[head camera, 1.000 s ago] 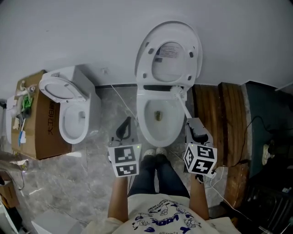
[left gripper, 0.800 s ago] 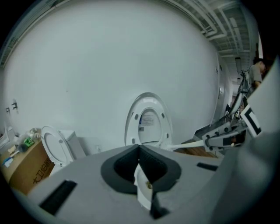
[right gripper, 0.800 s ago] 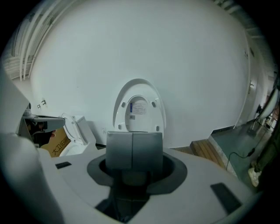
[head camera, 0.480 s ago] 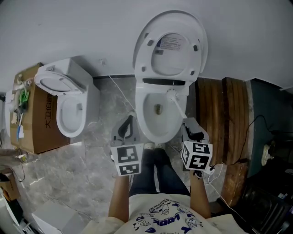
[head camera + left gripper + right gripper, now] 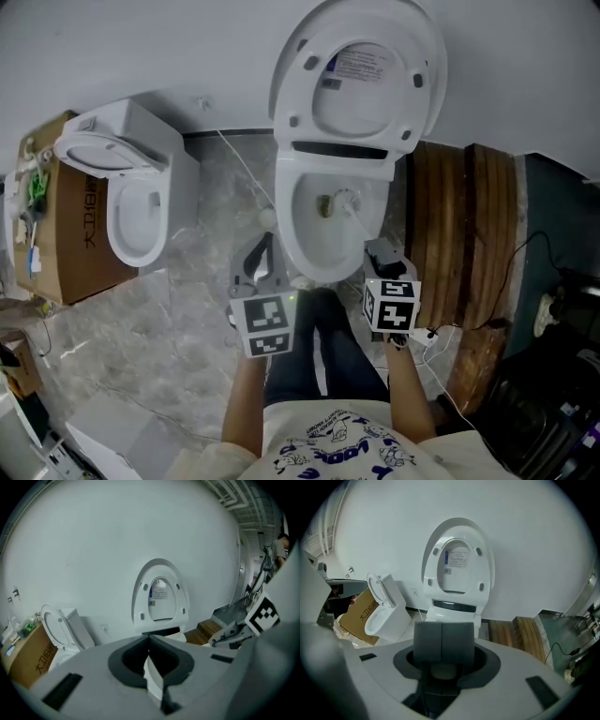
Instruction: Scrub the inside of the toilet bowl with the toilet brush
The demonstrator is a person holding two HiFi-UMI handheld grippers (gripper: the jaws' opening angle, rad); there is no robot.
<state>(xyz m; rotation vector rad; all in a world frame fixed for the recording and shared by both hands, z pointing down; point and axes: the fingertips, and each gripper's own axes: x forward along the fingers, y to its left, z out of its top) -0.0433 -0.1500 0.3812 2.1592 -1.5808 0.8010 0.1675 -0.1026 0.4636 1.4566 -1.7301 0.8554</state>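
The right gripper is shut tight on the thin handle of the white toilet brush. The brush's round head sits inside the white oval toilet bowl, near the back. The left gripper has its jaws together, holding nothing, just beside the bowl's front.

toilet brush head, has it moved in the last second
Yes. The toilet brush has swung its head from the toilet bowl's back rim down toward the drain hole.
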